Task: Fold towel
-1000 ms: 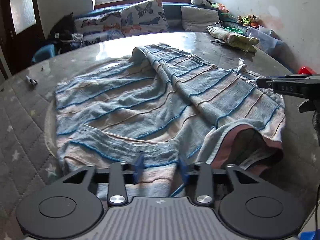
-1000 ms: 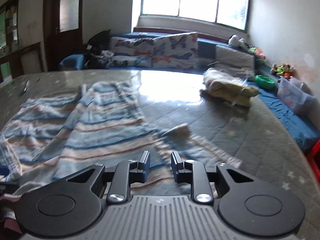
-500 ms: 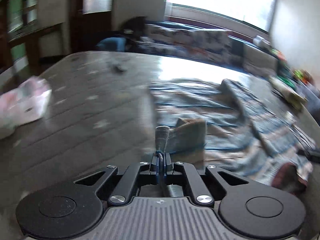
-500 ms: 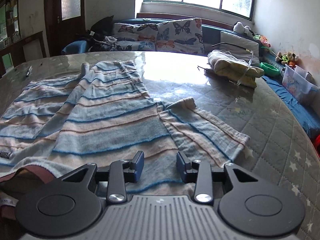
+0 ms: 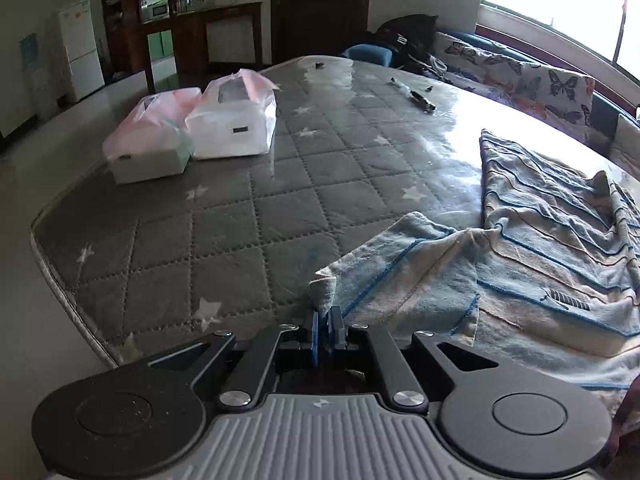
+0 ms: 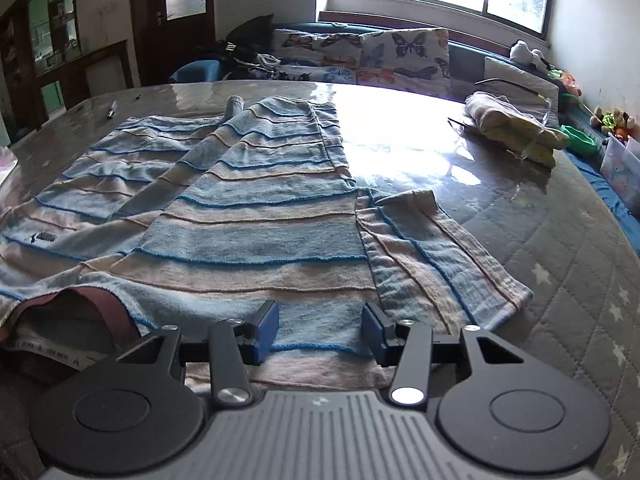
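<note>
While left gripper [image 5: 323, 327] pinches towel [image 5: 500, 272] corner, right gripper [image 6: 318, 330] gaping

Open quilted worktop [image 5: 248, 216] lies left of the towel [image 5: 540, 248]; two bagged boxes [image 5: 192, 128] block its far-left part.

Towel [image 6: 256, 236]: blue and cream horizontal stripes, thin darker blue ribs, small dark logo near one edge. Lay spread but rumpled over grey quilted table top [image 5: 248, 216], reaching near front edge. Long diagonal ridge ran across middle, one layer lapped over another. Right-hand portion folded over, stripes there running crosswise to rest. Near-left part turned back, showing maroon border and white label strip. One corner [image 5: 324, 284] lifted off surface, pinched into upright peak, cloth draping from it down to rest of towel.
</note>
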